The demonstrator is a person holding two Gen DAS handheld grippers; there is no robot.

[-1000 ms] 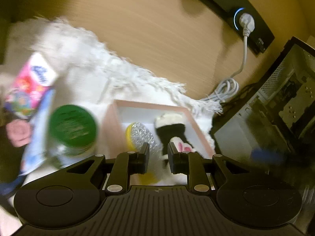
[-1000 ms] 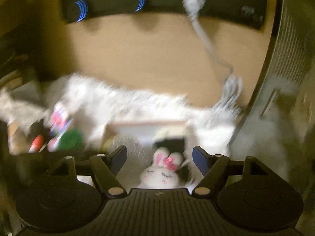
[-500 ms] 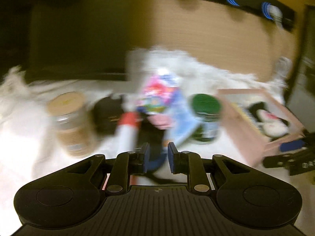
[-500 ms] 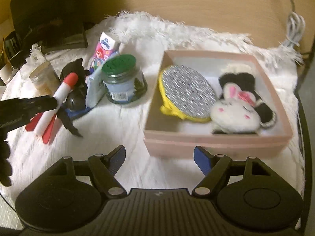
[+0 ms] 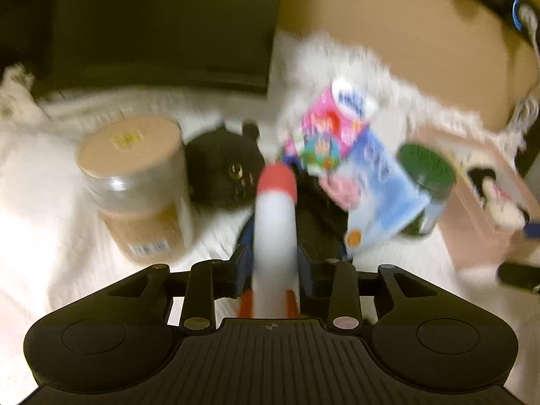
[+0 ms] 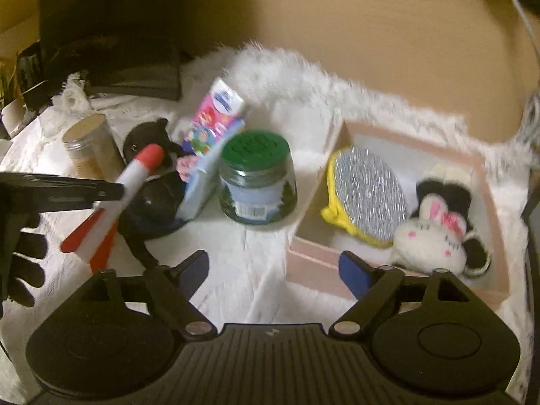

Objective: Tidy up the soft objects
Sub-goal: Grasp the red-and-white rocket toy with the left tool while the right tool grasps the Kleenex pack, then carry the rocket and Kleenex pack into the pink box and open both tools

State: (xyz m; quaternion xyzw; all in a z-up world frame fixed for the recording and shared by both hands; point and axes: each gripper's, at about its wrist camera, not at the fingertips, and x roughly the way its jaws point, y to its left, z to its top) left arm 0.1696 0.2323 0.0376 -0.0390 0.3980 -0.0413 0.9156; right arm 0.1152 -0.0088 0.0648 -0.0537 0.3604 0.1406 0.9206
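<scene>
A foam rocket [image 5: 275, 222], white with a red nose and red fins, lies on the white fur rug [image 6: 256, 270]. My left gripper [image 5: 275, 260] has it between its jaws, which are opening; the pads flank the body without a clear squeeze. In the right wrist view the rocket [image 6: 131, 182] leans on a black plush toy [image 6: 148, 141], with a left finger [image 6: 67, 189] alongside it. My right gripper [image 6: 273, 263] hovers over the rug by the pink box [image 6: 310, 266], jaws opening with nothing between them. The box holds a bunny plush [image 6: 428, 236] and a yellow-and-silver pad [image 6: 369, 195].
A green-lidded jar [image 6: 256, 175], a tan-lidded jar [image 5: 135, 182] and a pink-and-blue carton [image 6: 216, 118] stand close around the black plush. A black-gloved hand [image 6: 20, 270] is at the left edge. A dark box [image 5: 162, 33] sits behind the rug; a white cable [image 6: 523, 17] hangs at the right.
My left gripper swung left from the pink box to the rocket, and its jaws have spread on either side of it. The right gripper has sunk toward the rug, jaws a little wider.
</scene>
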